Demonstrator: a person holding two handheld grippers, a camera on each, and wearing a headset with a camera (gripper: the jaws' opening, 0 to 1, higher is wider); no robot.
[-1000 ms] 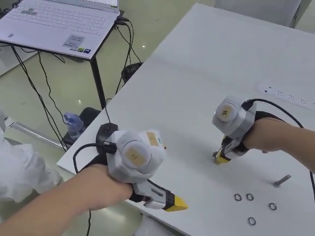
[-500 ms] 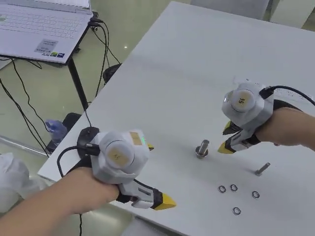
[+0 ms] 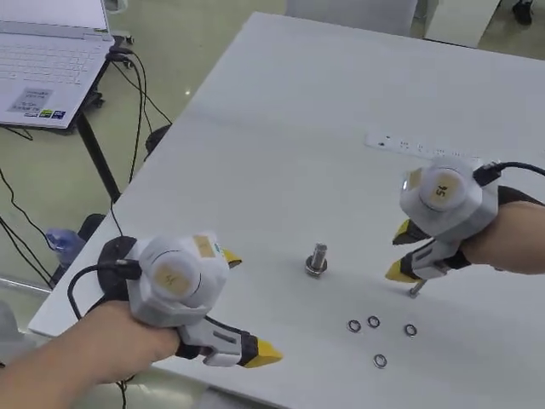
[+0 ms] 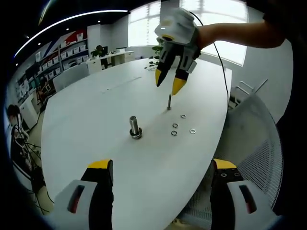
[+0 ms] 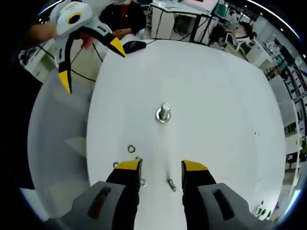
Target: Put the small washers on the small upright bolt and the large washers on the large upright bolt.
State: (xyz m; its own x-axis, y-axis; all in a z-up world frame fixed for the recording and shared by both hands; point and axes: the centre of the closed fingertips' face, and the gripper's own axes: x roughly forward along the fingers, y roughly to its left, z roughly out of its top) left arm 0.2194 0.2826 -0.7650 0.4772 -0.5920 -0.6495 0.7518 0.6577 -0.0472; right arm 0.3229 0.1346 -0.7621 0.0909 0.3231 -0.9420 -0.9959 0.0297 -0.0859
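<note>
The large bolt [image 3: 316, 258] stands upright mid-table, also seen in the left gripper view [image 4: 135, 127] and the right gripper view [image 5: 164, 112]. To its right stands the thin small bolt [image 3: 415, 289] [image 4: 169, 101] [image 5: 170, 183]. My right gripper [image 3: 400, 251] [image 5: 161, 166] hangs open just above the small bolt, holding nothing. Several washers [image 3: 373, 321] [image 4: 175, 125] [image 5: 131, 149] lie flat in front of the two bolts. Near the table's front left edge my left gripper [image 3: 248, 305] [image 4: 161, 165] is open wide and empty, pointing at the bolts.
A white power strip [image 3: 409, 145] lies on the table beyond the right gripper. A laptop [image 3: 47, 60] sits on a stand left of the table, with cables hanging below. The table edge [image 3: 128, 213] runs close beside the left gripper.
The right gripper let go of the large bolt, left it standing and moved right to above the small bolt. The head camera has shifted. The left gripper stays open.
</note>
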